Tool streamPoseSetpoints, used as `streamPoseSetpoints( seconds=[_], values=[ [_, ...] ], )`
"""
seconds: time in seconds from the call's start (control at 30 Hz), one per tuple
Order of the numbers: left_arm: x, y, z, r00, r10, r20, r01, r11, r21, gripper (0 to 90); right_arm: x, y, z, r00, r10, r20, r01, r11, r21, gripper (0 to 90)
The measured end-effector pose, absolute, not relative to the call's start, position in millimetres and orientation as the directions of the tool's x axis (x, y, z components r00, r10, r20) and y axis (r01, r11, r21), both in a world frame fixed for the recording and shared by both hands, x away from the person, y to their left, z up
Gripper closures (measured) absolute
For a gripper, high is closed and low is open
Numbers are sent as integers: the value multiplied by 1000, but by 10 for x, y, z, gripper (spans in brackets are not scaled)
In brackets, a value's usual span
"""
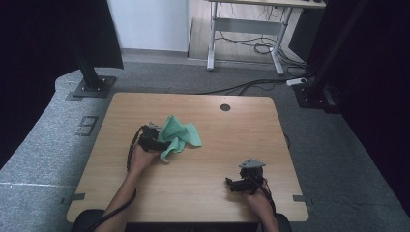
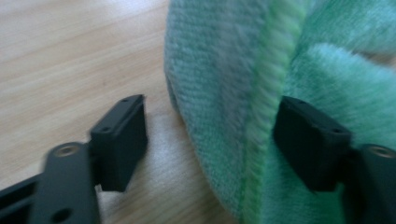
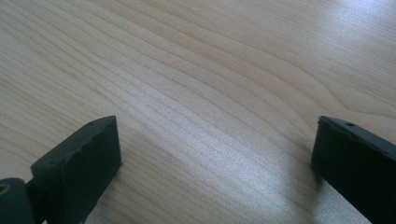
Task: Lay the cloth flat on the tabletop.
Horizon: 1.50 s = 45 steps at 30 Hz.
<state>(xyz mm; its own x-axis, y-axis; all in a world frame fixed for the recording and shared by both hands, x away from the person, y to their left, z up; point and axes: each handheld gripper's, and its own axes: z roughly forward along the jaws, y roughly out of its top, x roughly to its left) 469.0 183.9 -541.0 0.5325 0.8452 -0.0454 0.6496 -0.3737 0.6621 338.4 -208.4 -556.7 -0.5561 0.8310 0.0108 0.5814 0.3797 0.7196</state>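
So the worktop (image 1: 203, 183) is the big thing here, plain light wood with a cable hole (image 1: 225, 107) near the far edge and nothing much on it besides my stuff. The green cloth (image 1: 178, 135) sits left of centre, bunched up in a loose heap rather than flat, with one corner poking out toward the middle of the worktop.

My left gripper (image 1: 162, 145) is right up against the near-left side of that heap. In the left gripper view its jaws stand apart: a fold of the cloth (image 2: 261, 93) with its stitched hem hangs between them, the right-hand jaw is up against the fabric, the other has bare wood in front of it. So it's released, nothing pinched. I'd guess it's parked there to take a fresh bite on that hem.

My right gripper (image 1: 231, 183) is well apart from the cloth, down by the near right edge, jaws spread wide over bare wood in its own view. Just idling out of the way, I reckon.
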Motion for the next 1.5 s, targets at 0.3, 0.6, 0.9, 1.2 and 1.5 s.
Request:
streamPoseSetpoints(
  seconds=[0.3, 0.6, 0.9, 1.2, 1.5],
  values=[
    [4383, 1817, -5448, 554, 832, -12, 611, -397, 684, 234, 3385, -2084, -5567, -556, 831, 10, 581, 380, 720, 11],
    [3969, 1834, -5461, 589, 808, -12, 588, -418, 693, 234, 3384, -2083, -5567, -556, 831, 10, 581, 380, 719, 12],
    [3969, 1895, -5205, 612, 790, -31, 535, -385, 752, 273, 3369, -2060, -5565, -569, 822, 9, 573, 388, 722, 25],
    [4203, 1919, -5132, 621, 784, 4, 512, -408, 756, 734, 3369, -2059, -5565, -567, 823, 10, 574, 387, 722, 26],
    [4281, 2256, -5200, 472, 877, -86, 591, -243, 769, 816, 3374, -2016, -5523, -580, 815, 25, 574, 386, 723, 179]
  ],
)
